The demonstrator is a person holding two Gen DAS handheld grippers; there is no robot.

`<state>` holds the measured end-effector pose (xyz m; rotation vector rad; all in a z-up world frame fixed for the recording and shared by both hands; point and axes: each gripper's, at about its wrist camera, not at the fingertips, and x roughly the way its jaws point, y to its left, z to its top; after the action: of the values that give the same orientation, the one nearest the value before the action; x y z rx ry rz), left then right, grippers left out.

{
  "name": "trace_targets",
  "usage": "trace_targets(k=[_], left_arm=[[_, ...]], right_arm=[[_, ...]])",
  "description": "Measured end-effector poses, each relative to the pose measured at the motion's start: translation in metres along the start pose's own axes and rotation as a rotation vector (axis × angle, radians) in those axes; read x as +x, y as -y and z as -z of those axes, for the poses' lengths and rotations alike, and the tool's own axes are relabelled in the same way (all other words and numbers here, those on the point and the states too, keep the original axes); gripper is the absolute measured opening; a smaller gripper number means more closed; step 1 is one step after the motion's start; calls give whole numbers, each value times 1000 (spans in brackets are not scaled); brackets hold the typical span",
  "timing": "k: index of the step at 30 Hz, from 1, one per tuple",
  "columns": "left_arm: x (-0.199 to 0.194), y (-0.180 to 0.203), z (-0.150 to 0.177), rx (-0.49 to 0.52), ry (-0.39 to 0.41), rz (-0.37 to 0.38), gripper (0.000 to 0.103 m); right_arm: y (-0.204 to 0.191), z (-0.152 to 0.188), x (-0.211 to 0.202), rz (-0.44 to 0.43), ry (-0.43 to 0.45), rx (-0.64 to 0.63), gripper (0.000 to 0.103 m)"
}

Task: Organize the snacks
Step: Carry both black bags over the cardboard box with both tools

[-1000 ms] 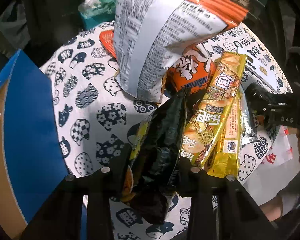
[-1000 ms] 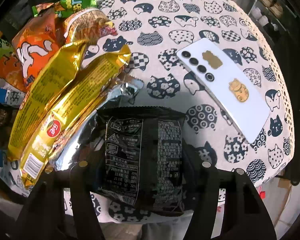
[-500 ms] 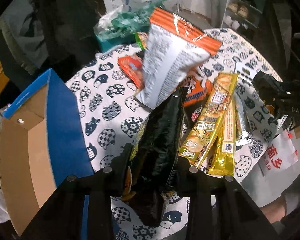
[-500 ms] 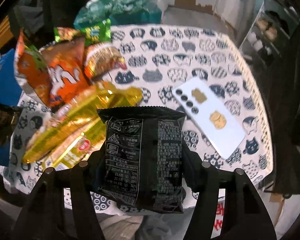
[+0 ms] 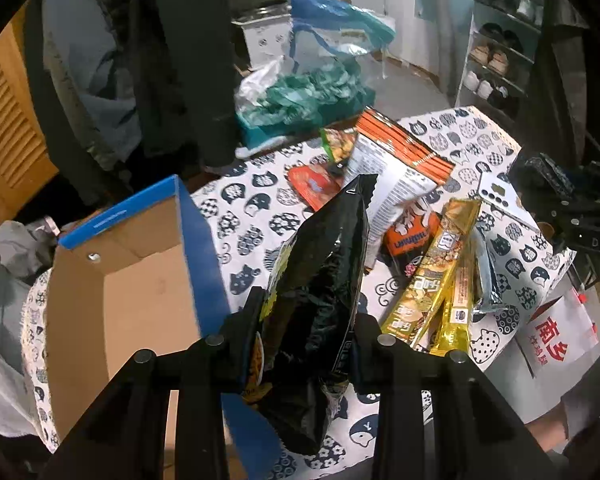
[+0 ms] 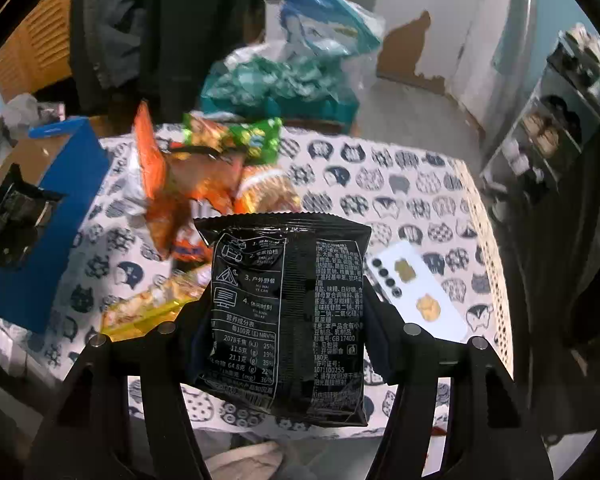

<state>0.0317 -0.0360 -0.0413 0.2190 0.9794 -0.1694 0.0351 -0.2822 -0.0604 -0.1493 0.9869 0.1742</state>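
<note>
Above the bench [image 5: 256,216], the left hand-held gripper [image 5: 306,344] squeezes a black bag [image 5: 320,280] beside the box [image 5: 140,280]. The right hand-held gripper [image 6: 288,336] squeezes a black pack [image 6: 284,312] over the near edge. Shiny wrappers might slip and fall to the floor.

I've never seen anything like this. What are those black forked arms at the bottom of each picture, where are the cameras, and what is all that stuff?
There is no robot here. A person holds a pair of hand tongs in each hand, and a wide-angle camera on each looks forward along its two fingers.

One picture is from the left tongs, which are clamped on a black snack packet. The other is from the right tongs, clamped on a second black packet with its printed back showing.

Below is a table with a cat-print cloth. On it lie orange bags, gold packets, a white phone and an open blue cardboard box.
</note>
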Motion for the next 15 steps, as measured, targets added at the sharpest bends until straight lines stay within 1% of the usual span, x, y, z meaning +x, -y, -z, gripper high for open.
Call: trace_targets(k=[4,9,15], left_arm=[[-9,-13,2,-28,9,-5,36],[-18,-25,5,-48,30,-37,36],[-29,-47,8,-103,40,-30,36]], right_arm=[[-13,-9,-12,-19,29,-20,63],[-35,-20,-24,-45,59,-52,63],[-63,-34,-34,-86,87,-92,63]])
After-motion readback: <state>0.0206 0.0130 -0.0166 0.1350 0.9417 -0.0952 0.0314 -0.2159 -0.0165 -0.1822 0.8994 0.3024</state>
